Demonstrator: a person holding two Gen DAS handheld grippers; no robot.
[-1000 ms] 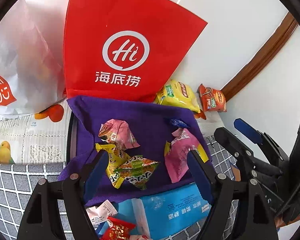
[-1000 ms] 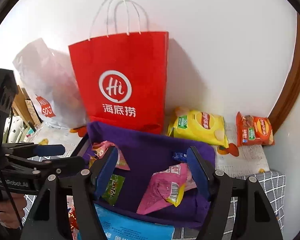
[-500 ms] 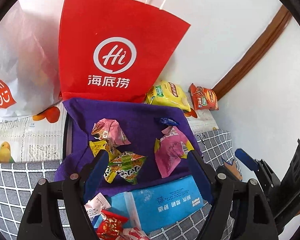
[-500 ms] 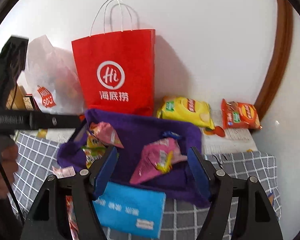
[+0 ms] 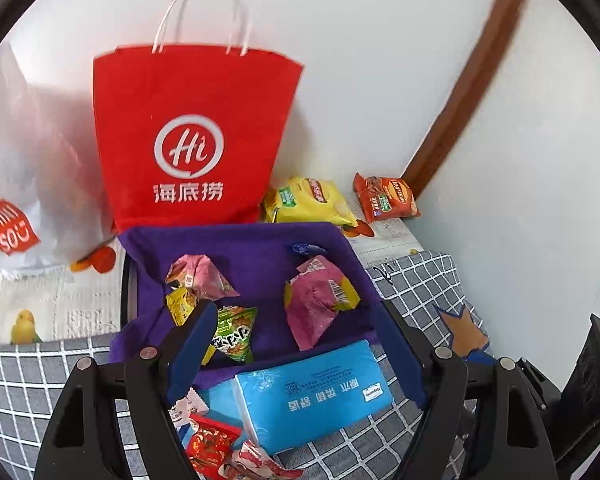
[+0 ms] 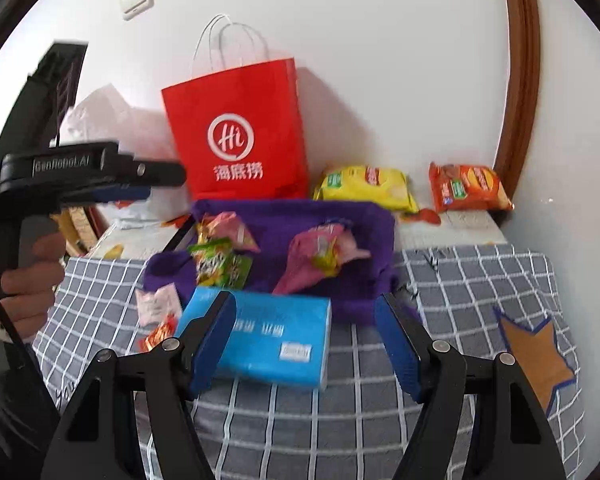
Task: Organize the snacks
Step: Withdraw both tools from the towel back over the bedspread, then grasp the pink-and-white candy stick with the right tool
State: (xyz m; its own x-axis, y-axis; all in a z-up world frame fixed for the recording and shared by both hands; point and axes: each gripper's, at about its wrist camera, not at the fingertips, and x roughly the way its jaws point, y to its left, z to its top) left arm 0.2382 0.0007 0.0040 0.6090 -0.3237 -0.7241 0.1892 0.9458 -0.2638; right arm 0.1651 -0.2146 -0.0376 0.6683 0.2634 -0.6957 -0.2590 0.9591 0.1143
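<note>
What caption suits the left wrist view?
Open left gripper hovers over blue tissue pack before purple tray of snack packets.

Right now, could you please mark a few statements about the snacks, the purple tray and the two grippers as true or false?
1. The red paper bag stands upright behind the purple tray. True.
2. The blue tissue pack lies inside the tray. False: it lies in front of it, on the checked cloth.
3. The yellow chip bag and the orange chip bag lie outside the tray, by the wall. True.
4. The right gripper is clamped on the green snack packet. False: its jaws are open and empty.
5. The left gripper holds nothing. True.
</note>
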